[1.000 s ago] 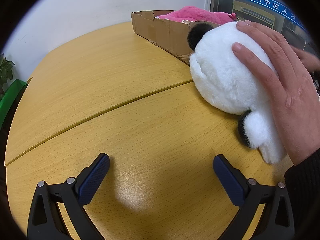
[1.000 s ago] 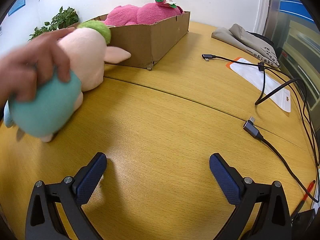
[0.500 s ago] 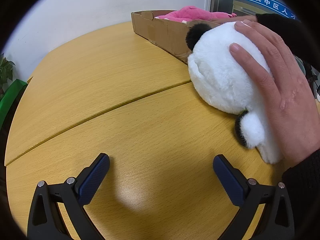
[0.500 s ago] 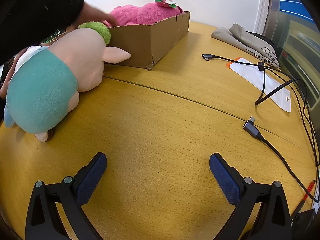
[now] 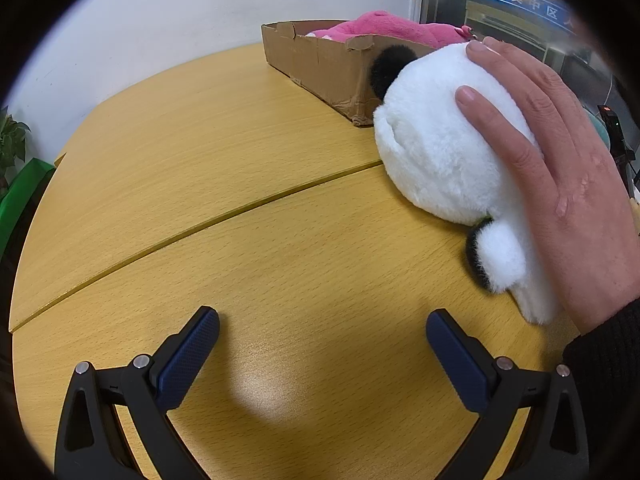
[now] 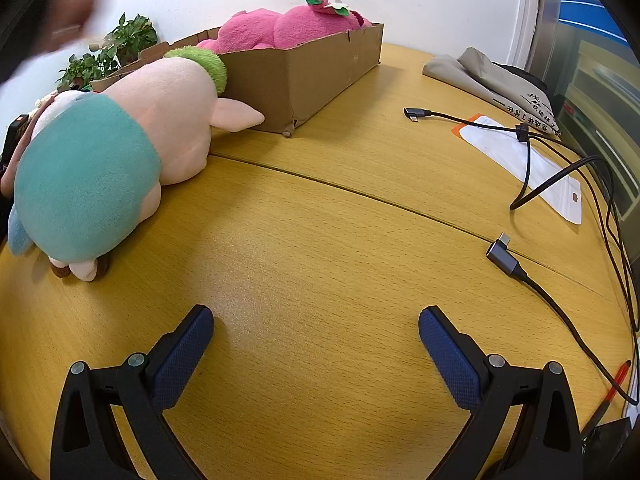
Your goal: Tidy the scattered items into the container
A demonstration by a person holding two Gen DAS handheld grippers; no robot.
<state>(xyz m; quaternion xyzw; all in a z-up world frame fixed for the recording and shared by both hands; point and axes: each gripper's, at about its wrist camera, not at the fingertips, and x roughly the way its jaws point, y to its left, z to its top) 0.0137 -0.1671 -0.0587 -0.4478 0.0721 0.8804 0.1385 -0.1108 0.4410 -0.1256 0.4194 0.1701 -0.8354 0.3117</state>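
Observation:
A white panda plush [image 5: 440,160] lies on the wooden table against the cardboard box [image 5: 320,68], with a bare hand [image 5: 560,168] resting on it. My left gripper [image 5: 322,332] is open and empty, low over the table in front of the panda. A pink pig plush in a teal shirt [image 6: 116,160] lies left of the box [image 6: 304,76] in the right wrist view. A pink plush [image 6: 288,30] lies inside the box. My right gripper [image 6: 316,332] is open and empty over bare table.
Black USB cables [image 6: 532,152], a white pouch [image 6: 524,164] and a grey folded cloth [image 6: 496,80] lie at the right. A red pen [image 6: 616,380] sits near the right edge. Potted plants [image 6: 108,56] stand behind the box. A blurred hand [image 6: 68,16] is at upper left.
The hand that placed the pig plush has let go and lifted away up and left. The hand on the panda has nudged it slightly left. Both grippers have stayed still.

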